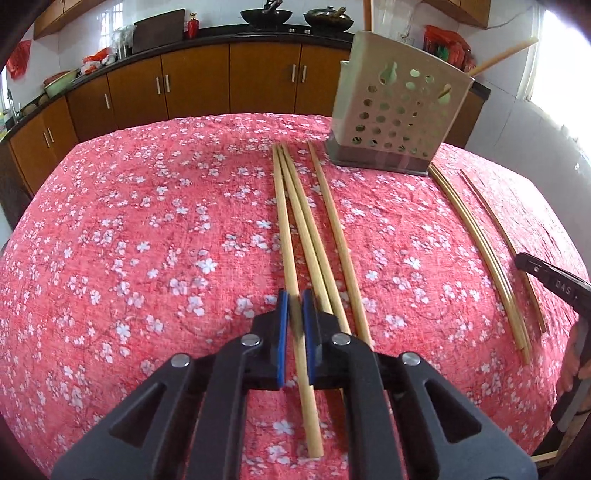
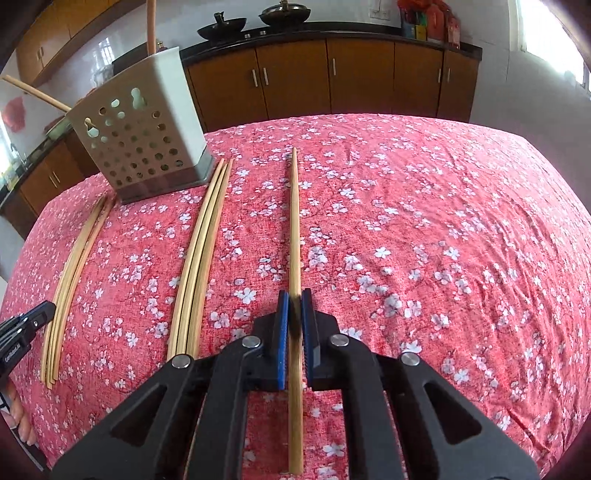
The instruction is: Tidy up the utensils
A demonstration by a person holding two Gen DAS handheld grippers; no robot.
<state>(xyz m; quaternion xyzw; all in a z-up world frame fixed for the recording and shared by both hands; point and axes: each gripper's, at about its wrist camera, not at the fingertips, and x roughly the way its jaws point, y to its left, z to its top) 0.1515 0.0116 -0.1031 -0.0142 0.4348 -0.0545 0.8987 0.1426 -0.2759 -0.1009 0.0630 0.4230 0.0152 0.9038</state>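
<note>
My left gripper (image 1: 295,301) is shut on a bamboo chopstick (image 1: 282,206) that lies along the floral tablecloth; two more chopsticks (image 1: 334,229) lie just to its right. My right gripper (image 2: 294,300) is shut on a single chopstick (image 2: 294,221) lying on the cloth. A beige perforated utensil holder (image 1: 395,110) stands at the back, also in the right wrist view (image 2: 140,136), with a chopstick (image 1: 506,55) leaning out of it. A bundle of chopsticks (image 2: 201,254) lies left of my right gripper, and another bundle (image 2: 70,284) lies further left.
The red floral tablecloth (image 1: 147,221) covers the whole table. Brown kitchen cabinets (image 1: 229,81) and a black counter with woks (image 1: 266,14) stand behind the table. The right gripper's finger (image 1: 546,275) shows at the right edge of the left wrist view.
</note>
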